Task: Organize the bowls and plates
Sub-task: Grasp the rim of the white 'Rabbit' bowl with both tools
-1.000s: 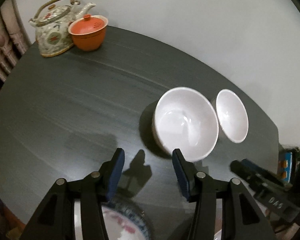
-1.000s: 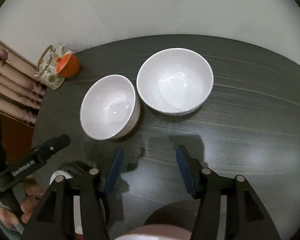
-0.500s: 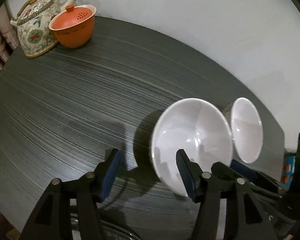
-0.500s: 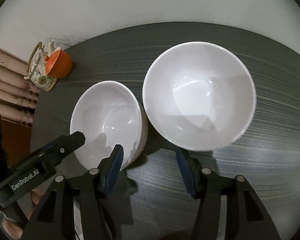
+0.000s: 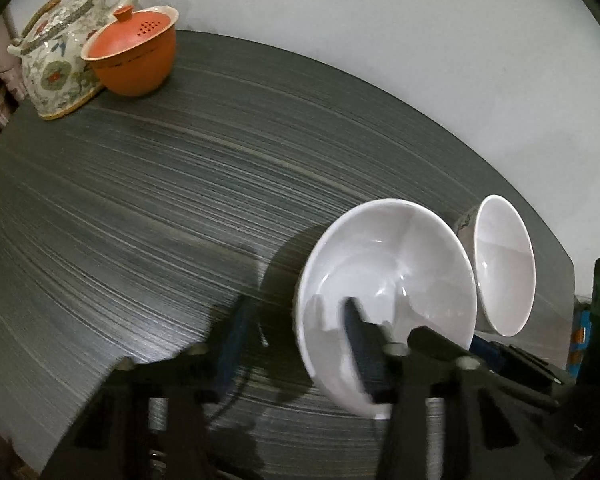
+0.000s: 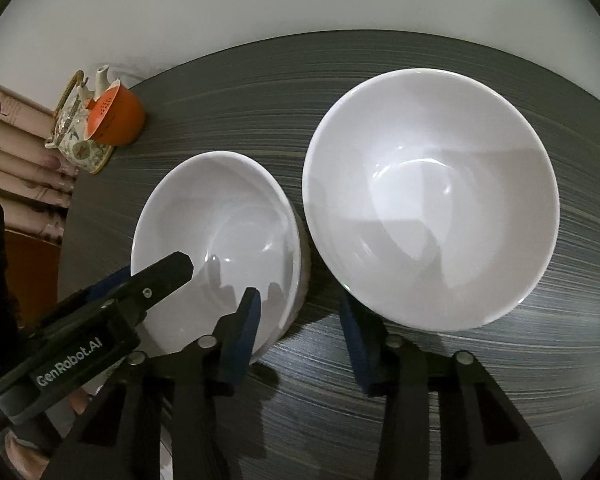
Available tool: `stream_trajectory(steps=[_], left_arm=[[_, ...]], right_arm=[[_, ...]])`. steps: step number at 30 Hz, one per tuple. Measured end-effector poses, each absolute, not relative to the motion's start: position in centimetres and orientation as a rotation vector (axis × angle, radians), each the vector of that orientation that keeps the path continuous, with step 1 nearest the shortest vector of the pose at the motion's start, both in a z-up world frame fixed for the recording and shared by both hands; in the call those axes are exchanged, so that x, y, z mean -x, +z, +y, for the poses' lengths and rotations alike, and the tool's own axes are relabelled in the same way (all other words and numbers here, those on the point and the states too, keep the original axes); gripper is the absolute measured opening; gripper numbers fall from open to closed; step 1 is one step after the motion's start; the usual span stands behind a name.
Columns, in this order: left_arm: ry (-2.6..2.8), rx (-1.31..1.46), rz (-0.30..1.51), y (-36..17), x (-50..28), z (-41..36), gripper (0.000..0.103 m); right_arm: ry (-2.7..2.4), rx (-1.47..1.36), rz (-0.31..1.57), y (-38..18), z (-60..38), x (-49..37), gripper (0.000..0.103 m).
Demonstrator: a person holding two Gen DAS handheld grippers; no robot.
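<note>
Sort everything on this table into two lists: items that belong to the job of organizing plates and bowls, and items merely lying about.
Job items:
- smaller white bowl
- larger white bowl

Lying about:
- patterned teapot
- orange lidded cup

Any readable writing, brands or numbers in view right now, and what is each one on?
"GenRobot.AI": white lettering on the black body of the left gripper, seen in the right wrist view.
Teapot: painted floral pattern only, no words.
Orange lidded cup: dots on the lid, no lettering.
White bowls: plain, no marks.
Blue and orange item at the right edge: too blurred to read.
</note>
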State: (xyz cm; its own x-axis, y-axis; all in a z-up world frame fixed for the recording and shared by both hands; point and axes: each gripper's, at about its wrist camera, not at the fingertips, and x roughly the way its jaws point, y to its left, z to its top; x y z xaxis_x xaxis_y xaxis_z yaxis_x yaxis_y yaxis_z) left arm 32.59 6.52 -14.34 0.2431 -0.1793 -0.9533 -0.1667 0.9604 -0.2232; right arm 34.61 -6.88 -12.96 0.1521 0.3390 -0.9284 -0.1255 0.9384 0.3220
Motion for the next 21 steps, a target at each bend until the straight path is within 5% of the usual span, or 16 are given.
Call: stream_trajectory(steps=[4,21], left_arm=[[-0.024,0.326,1.352,-14.9,-32.6,6.4,0.018],[-0.076,0.268,1.307,-10.8,-28.8,4.0,0.016]], right_arm=[[0.352,-0.234,1.388,-13.1,-6.8,-34.9,0.021],[0.337,-0.201,1.345,-9.9,-7.9,-33.0,0.019]])
